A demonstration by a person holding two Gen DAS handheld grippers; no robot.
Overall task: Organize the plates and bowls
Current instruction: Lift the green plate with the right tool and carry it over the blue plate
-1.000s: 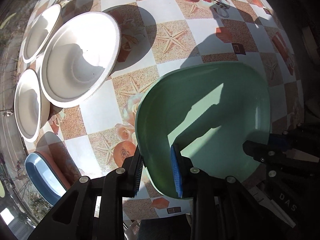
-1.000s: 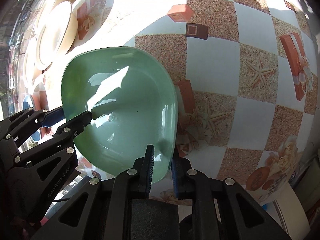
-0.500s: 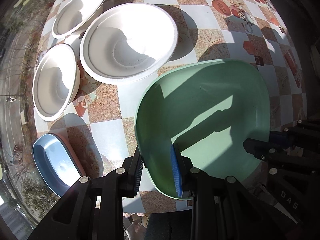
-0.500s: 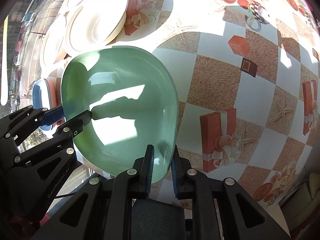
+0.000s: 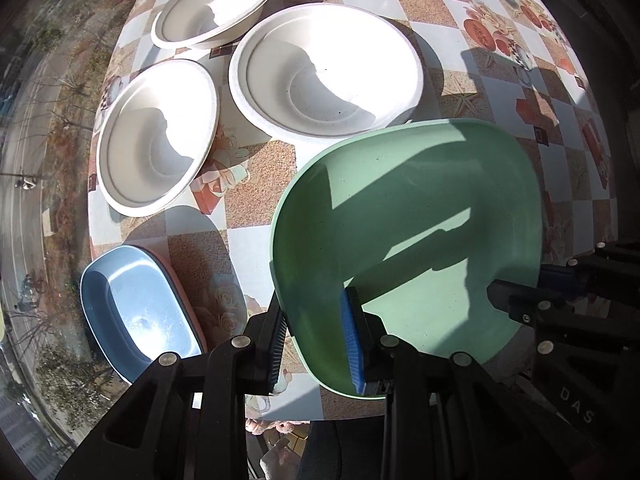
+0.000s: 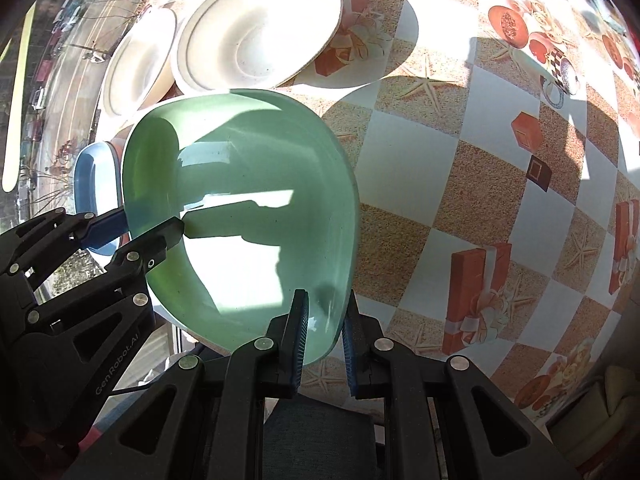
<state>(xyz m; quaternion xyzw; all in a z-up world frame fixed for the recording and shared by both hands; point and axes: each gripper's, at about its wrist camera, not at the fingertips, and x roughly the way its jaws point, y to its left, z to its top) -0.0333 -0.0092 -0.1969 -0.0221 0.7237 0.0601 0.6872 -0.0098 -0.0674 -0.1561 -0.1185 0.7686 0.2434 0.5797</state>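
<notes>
Two clenched tools, the left hand-held gripper [image 5: 316,344] and right hand-held gripper [image 6: 323,344], carry the green plate [image 5: 420,216] mid-transfer; next, probably lowering it onto the blue dish [image 5: 136,308].

The right gripper [image 6: 323,334] is clamped on the near rim of a green plate [image 6: 256,184], one finger inside the rim and one outside, while the left gripper [image 6: 148,226] pinches the plate's left edge with one finger tip on its inner face. The plate is held tilted above a table covered in a checked cloth [image 6: 496,184] printed with starfish and gift boxes, sunlight and finger shadows falling across its inside. Beyond its far edge lie three white bowls [image 6: 256,36] close together, and a blue dish [image 6: 90,176] shows partly behind the plate's left side.
</notes>
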